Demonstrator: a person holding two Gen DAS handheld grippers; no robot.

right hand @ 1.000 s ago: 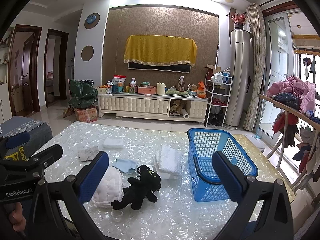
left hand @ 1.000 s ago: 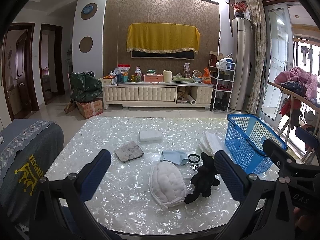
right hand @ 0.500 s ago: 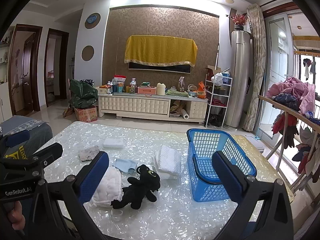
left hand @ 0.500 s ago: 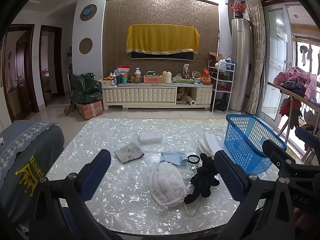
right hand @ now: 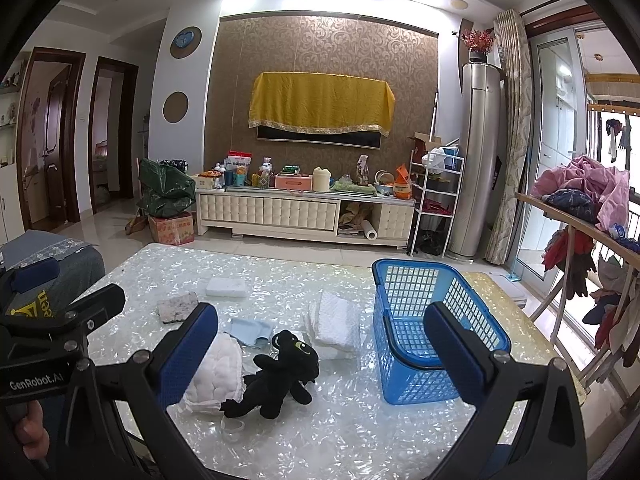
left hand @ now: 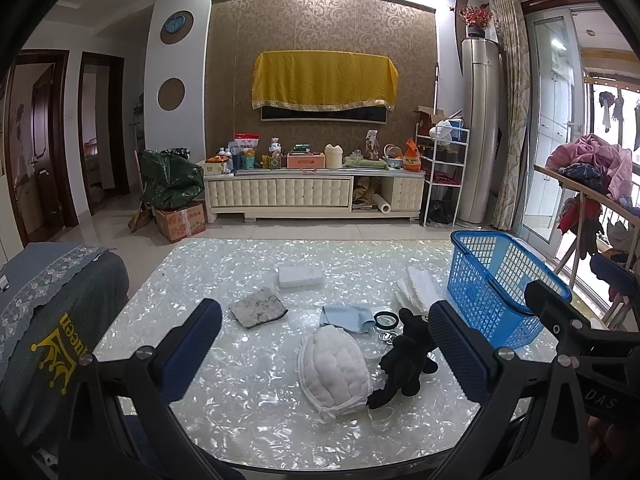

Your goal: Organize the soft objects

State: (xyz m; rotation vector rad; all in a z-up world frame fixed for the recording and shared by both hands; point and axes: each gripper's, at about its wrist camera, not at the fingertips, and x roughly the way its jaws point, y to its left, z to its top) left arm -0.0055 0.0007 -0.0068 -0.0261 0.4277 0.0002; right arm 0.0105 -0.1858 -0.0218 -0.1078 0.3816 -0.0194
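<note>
A black plush dragon lies on the pearly table beside a white quilted pad. Behind them lie a light blue cloth, folded white towels, a white sponge block and a grey speckled slab. An empty blue plastic basket stands at the right. My left gripper and right gripper are both open and empty, held above the table's near edge.
A black ring and small metal rings lie by the plush. A clear tape roll lies near the front. A grey-covered chair stands at the left. A clothes rack stands at the right.
</note>
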